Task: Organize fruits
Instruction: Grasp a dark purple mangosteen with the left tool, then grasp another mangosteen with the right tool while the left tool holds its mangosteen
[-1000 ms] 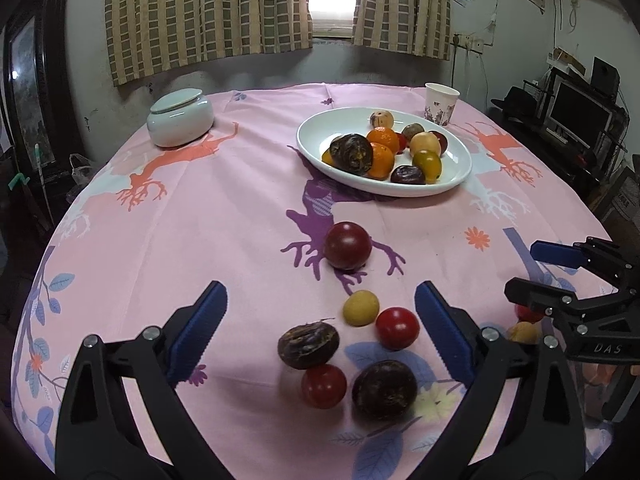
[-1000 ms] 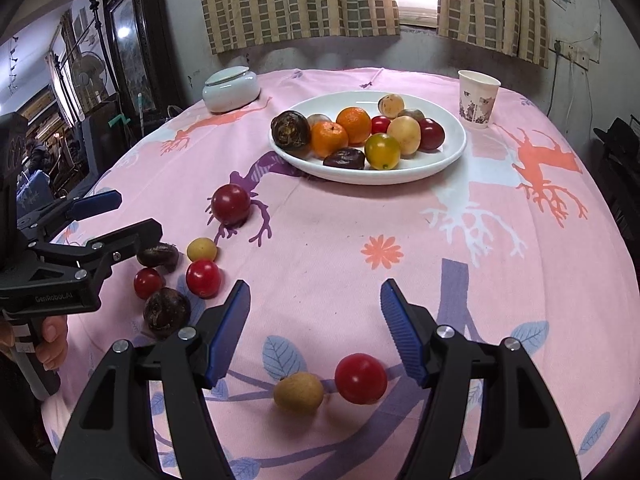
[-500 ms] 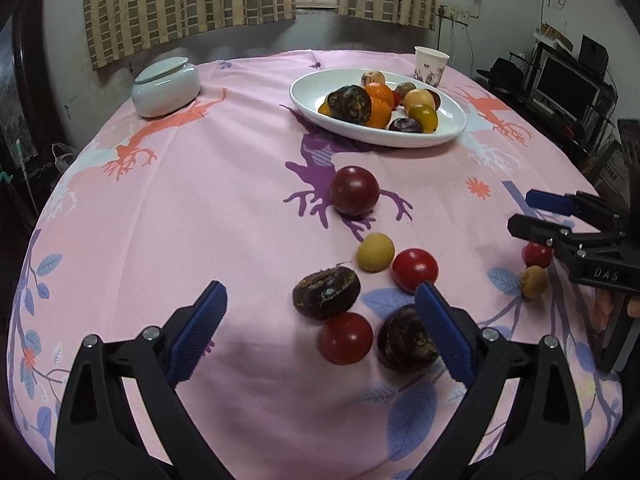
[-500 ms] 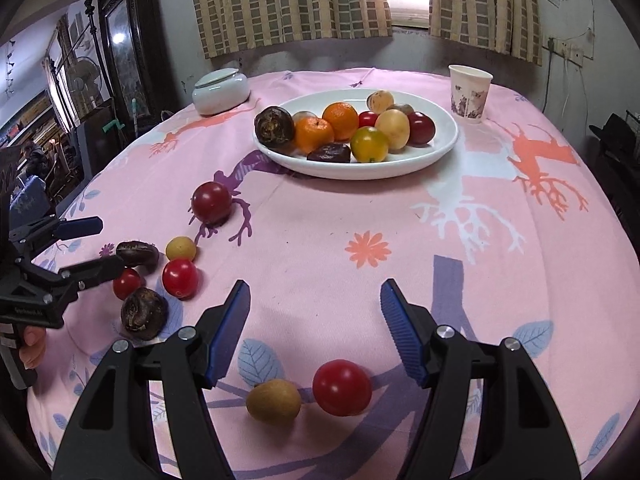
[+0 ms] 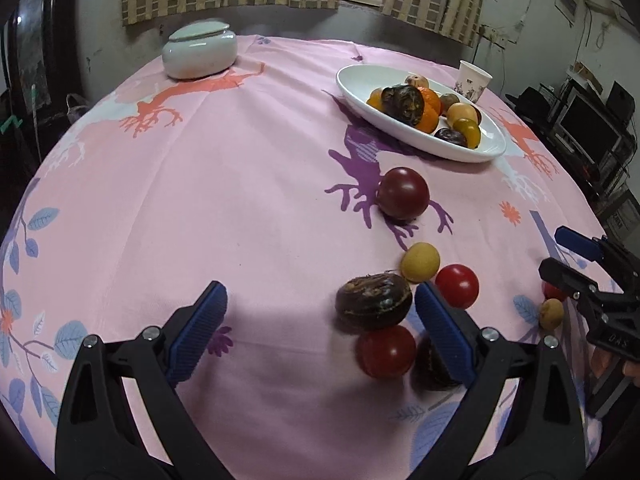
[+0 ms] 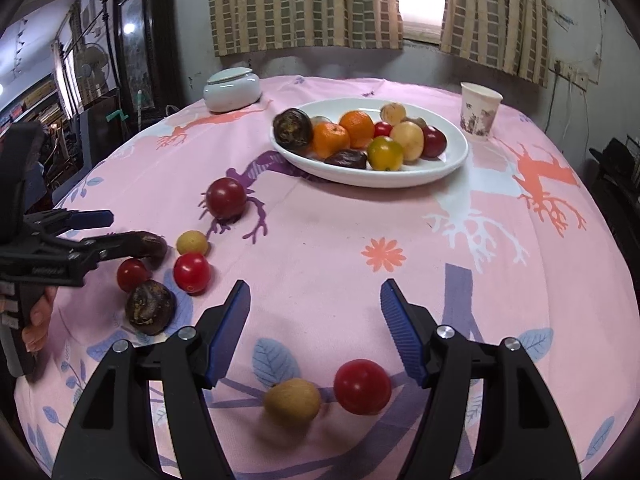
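My left gripper (image 5: pixel 320 308) is open, low over the pink cloth. A dark wrinkled fruit (image 5: pixel 374 300) lies between its fingers, close against the right finger (image 5: pixel 438 324). A red tomato (image 5: pixel 386 351) sits just below that fruit, and a second dark fruit (image 5: pixel 434 364) is partly hidden behind the finger. A small yellow fruit (image 5: pixel 420 262), another tomato (image 5: pixel 457 286) and a dark red plum (image 5: pixel 403 198) lie beyond. My right gripper (image 6: pixel 316 300) is open over bare cloth. A tomato (image 6: pixel 362 386) and a brown longan (image 6: pixel 292 402) lie on the cloth near its fingers. The white plate (image 6: pixel 400 180) holds several fruits.
A paper cup (image 6: pixel 480 110) stands right of the plate, and a lidded white jar (image 6: pixel 232 90) at the back left. A hand (image 6: pixel 38 320) holds the left gripper (image 6: pixel 120 230) at the table's left edge. Dark furniture and shelves surround the round table.
My left gripper has come down and shifted left, so the fruit cluster now sits at its right finger instead of the middle. The right gripper has hardly moved.
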Demonstrator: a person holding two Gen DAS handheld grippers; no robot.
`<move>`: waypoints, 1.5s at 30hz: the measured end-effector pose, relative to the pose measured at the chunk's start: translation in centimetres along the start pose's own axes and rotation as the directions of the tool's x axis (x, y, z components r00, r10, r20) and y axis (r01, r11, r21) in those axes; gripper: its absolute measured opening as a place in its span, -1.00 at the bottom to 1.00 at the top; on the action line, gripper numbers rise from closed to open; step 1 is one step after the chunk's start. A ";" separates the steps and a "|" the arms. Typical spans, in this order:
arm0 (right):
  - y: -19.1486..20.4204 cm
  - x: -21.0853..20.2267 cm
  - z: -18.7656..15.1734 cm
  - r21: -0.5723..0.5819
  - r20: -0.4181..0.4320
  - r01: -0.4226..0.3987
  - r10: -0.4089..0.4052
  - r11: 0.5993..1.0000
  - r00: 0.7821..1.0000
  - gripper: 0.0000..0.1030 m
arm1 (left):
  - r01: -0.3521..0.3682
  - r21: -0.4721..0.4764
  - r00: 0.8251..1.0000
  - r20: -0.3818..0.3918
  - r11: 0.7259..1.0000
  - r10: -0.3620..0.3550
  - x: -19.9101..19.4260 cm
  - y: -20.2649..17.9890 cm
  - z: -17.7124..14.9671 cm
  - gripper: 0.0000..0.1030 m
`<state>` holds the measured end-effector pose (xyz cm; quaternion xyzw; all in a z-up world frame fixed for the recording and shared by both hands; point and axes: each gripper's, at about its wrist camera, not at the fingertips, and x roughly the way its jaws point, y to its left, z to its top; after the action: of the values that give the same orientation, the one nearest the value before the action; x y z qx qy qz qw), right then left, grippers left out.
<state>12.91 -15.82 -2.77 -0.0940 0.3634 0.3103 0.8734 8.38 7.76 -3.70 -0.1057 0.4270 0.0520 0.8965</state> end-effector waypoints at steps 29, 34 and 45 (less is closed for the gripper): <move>4.0 -0.9 -0.8 -0.162 0.054 -0.065 0.075 0.985 0.996 0.32 | -0.063 -0.006 0.998 0.026 0.998 0.063 1.3 0.1 0.4 -0.19; 6.6 -0.9 -1.5 -0.233 0.004 -0.212 0.219 0.949 0.976 0.33 | -0.060 -0.040 0.998 0.020 0.997 0.060 1.1 1.0 0.5 -0.19; 11.3 1.6 -0.8 -0.263 -0.130 -0.158 0.128 0.952 0.983 0.33 | -0.048 -0.060 0.998 0.027 0.997 0.050 0.6 1.3 0.6 -0.19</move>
<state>6.40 -6.51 -3.76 -0.2039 0.3712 0.4142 0.8057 8.95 9.21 -3.94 -0.1212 0.4147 0.0882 0.8975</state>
